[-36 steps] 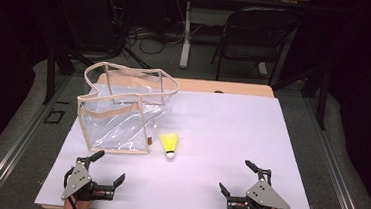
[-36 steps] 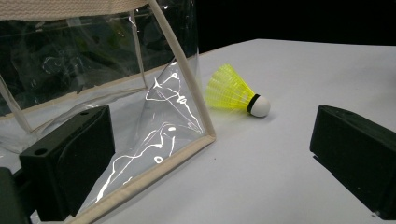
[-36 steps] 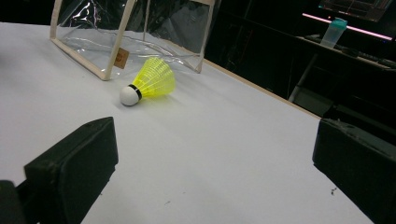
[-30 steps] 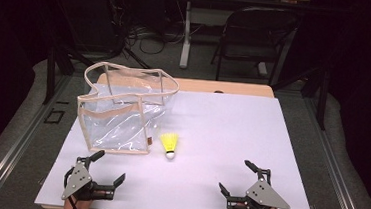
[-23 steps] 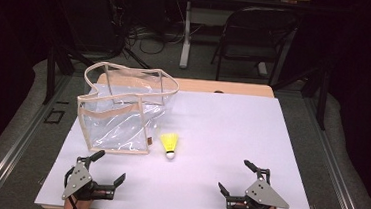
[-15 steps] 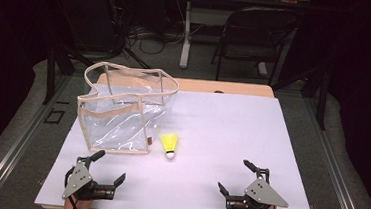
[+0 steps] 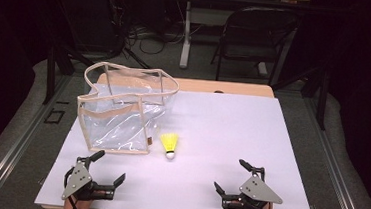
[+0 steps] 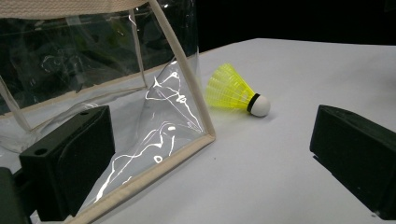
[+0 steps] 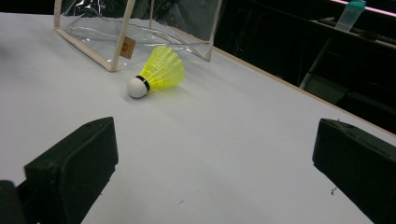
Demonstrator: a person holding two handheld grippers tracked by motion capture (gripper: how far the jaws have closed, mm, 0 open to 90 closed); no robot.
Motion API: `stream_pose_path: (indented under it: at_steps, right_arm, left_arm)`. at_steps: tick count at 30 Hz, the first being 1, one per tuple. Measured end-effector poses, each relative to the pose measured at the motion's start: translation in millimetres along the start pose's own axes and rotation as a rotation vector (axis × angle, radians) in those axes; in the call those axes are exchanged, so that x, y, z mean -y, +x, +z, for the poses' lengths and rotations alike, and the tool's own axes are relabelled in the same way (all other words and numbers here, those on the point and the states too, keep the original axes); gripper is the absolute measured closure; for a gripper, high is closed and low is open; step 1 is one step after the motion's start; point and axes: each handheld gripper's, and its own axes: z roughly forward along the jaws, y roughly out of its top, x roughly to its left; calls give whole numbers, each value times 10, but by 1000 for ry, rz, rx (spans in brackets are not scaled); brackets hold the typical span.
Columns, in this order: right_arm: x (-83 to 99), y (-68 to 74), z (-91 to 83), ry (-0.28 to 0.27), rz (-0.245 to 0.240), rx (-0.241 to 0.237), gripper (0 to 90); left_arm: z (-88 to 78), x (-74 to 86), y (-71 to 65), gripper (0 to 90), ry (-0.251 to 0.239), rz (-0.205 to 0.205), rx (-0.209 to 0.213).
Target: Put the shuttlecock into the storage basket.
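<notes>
High view: from above the near table edge, looking forward and down, far off.
Left gripper view: low over the table, close, facing the clear bag (image 8: 93, 70).
Right gripper view: low, close, facing left-forward.
Shared: yellow shuttlecock (image 7: 169, 144) beside the bag.

shuttlecock (image 9: 158, 72): yellow, lying on its side, white cork toward the camera
clear bag (image 9: 140, 23): beige trim, just behind shuttlecock, near far edge
right gripper (image 9: 215, 163): fingers (image 9: 74, 163) spread wide, empty, low over white tabletop (image 9: 224, 140)
</notes>
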Motion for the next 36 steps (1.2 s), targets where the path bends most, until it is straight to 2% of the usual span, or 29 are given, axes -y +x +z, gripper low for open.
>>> stream_pose_path:
  at_steps: [15,26,36]
  right_arm:
    - [-26,20,107,43,24,-8,0]
    - [-85,124,284,78,20,-42,0]
    - [-127,194,425,107,41,-62,0]
  left_arm:
    - [6,2,1,0,2,-3,-2]
    - [1,2,5,0,3,1,-2]
    - [1,1,3,0,1,1,-2]
